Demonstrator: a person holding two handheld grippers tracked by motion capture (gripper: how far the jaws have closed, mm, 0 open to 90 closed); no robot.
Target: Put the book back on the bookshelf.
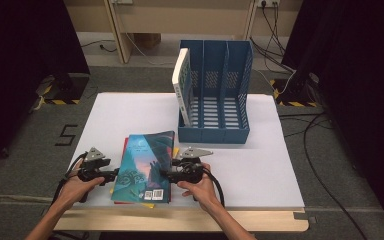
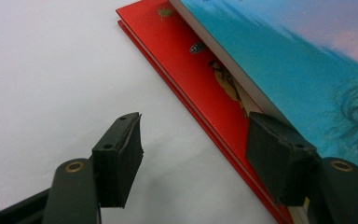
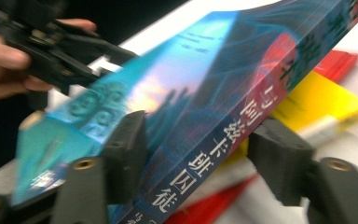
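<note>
The blue book (image 1: 145, 165) lies on top of a small stack at the lower centre of the high view. I take it to be next for the rack, so I have a gripper at each long side to lift it clear. Its cover is glossy teal with a pink sky, and the dark spine carries pale characters. In the right gripper view it sits tilted.

My right gripper (image 1: 166, 175) straddles the spine, one pad on the cover and one below. I cannot tell if they bite yet. My left gripper (image 1: 114, 174) has its jaws drawn right in, one pad against the page edge and nothing visibly pinched.

Under it are a red book (image 2: 186, 70) and a yellow book (image 3: 317, 100). Higher up the white table (image 1: 260, 165) stands the blue rack (image 1: 215, 135), with a white book (image 1: 181, 82) leaning in its left slot
</note>
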